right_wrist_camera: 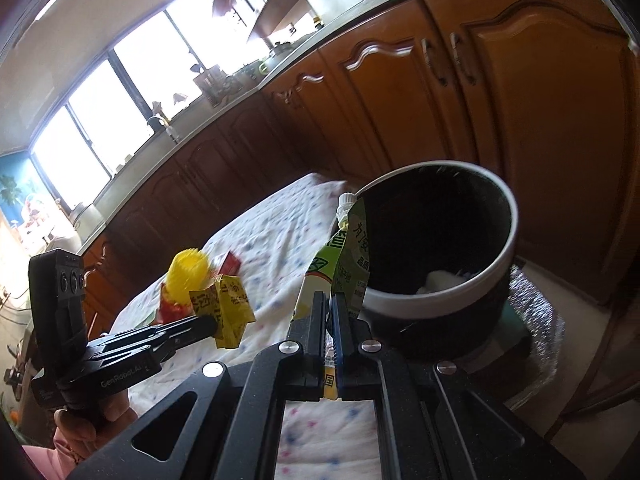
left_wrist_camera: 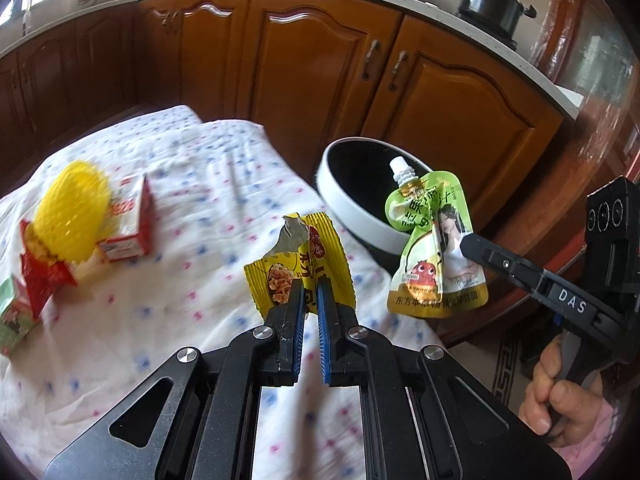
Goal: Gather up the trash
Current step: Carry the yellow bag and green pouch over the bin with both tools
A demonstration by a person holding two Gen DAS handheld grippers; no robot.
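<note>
My left gripper (left_wrist_camera: 309, 284) is shut on a torn yellow snack wrapper (left_wrist_camera: 298, 258) and holds it above the cloth-covered table (left_wrist_camera: 192, 240); it also shows in the right wrist view (right_wrist_camera: 230, 312). My right gripper (right_wrist_camera: 331, 298) is shut on a green drink pouch with a white spout (right_wrist_camera: 344, 256), held at the near rim of the round trash bin (right_wrist_camera: 496, 276). In the left wrist view the pouch (left_wrist_camera: 434, 248) hangs in front of the bin (left_wrist_camera: 352, 216), pinched by the right gripper's fingers (left_wrist_camera: 480, 250).
A yellow foam net (left_wrist_camera: 74, 216), a red-and-white carton (left_wrist_camera: 130, 220), a red wrapper (left_wrist_camera: 44, 276) and a green carton (left_wrist_camera: 14, 316) lie at the table's left. Wooden cabinets (left_wrist_camera: 320, 72) stand behind. White scraps (right_wrist_camera: 444, 278) lie inside the bin.
</note>
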